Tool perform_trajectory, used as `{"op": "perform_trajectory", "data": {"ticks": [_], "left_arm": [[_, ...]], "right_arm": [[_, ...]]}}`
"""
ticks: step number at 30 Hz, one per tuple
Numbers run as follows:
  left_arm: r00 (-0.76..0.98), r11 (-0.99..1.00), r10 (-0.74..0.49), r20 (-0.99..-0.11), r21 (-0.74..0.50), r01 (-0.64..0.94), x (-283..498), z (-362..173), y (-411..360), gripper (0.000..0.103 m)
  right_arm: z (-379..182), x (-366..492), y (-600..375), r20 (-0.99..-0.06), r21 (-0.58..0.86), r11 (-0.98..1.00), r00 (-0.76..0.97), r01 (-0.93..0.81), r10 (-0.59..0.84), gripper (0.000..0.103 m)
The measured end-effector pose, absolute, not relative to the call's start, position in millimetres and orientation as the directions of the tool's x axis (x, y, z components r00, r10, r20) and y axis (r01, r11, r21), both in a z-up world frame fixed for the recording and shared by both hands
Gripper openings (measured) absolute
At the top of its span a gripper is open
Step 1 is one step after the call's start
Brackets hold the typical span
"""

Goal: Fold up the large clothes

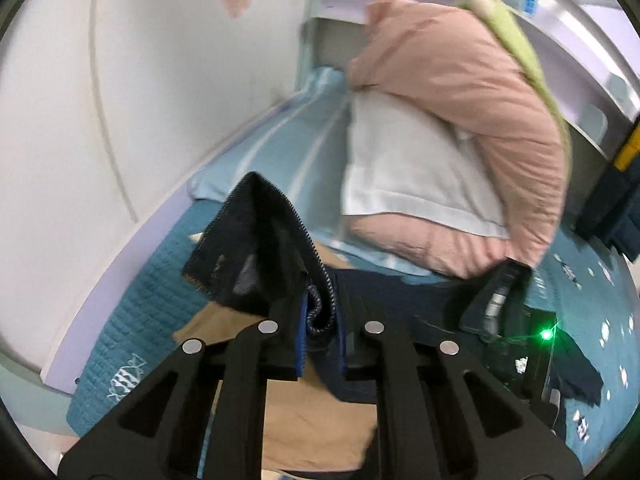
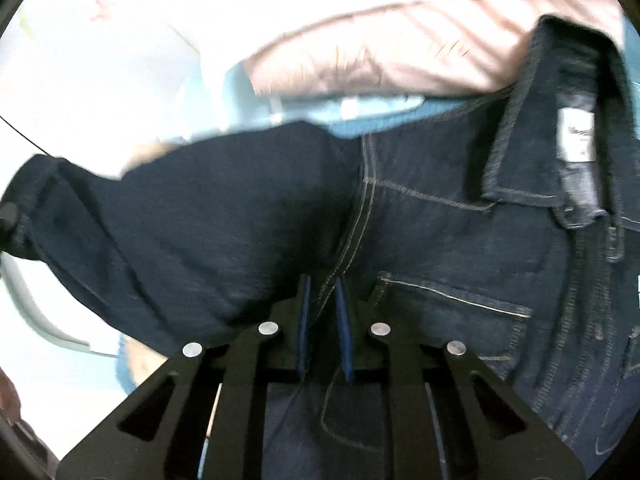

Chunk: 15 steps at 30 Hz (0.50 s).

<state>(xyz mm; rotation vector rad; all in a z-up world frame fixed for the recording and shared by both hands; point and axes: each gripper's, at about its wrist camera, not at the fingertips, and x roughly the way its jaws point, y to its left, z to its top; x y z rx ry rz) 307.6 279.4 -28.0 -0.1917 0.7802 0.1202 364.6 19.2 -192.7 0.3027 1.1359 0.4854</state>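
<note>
A dark blue denim jacket (image 2: 248, 208) with tan stitching fills the right wrist view; its collar with a white label (image 2: 576, 136) stands at the upper right. My right gripper (image 2: 323, 304) is shut on a seam of the jacket beside a chest pocket (image 2: 448, 304). In the left wrist view my left gripper (image 1: 320, 312) is shut on a dark cuff or hem of the jacket (image 1: 256, 240), which sticks up above the fingers. The right gripper (image 1: 496, 300) shows at the right there, on dark cloth.
A teal quilted bedspread (image 1: 152, 300) covers the bed. A tan garment (image 1: 304, 412) lies under the left gripper. A pink duvet (image 1: 480, 120) and a white pillow (image 1: 412, 168) are piled at the back. A white wall (image 1: 100, 120) runs along the left.
</note>
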Motion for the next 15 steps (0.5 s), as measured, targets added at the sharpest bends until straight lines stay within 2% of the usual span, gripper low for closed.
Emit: {"op": "perform_trajectory", "data": {"ticks": [5, 8, 15], "left_arm": [[0.707, 0.991, 0.068, -0.704, -0.037, -0.132, 312, -25, 236, 0.009], [0.685, 0.985, 0.001, -0.729, -0.118, -0.127, 313, -34, 231, 0.009], [0.702, 0.994, -0.051, -0.71, -0.102, -0.03, 310, -26, 170, 0.008]], "right_arm": [[-168, 349, -32, -0.761, 0.477, 0.849, 0.377, -0.228, 0.529, 0.012], [-165, 344, -62, -0.761, 0.474, 0.855, 0.39, -0.212, 0.519, 0.012], [-158, 319, -135, -0.739, 0.491, 0.855, 0.441, -0.165, 0.509, 0.012]]}}
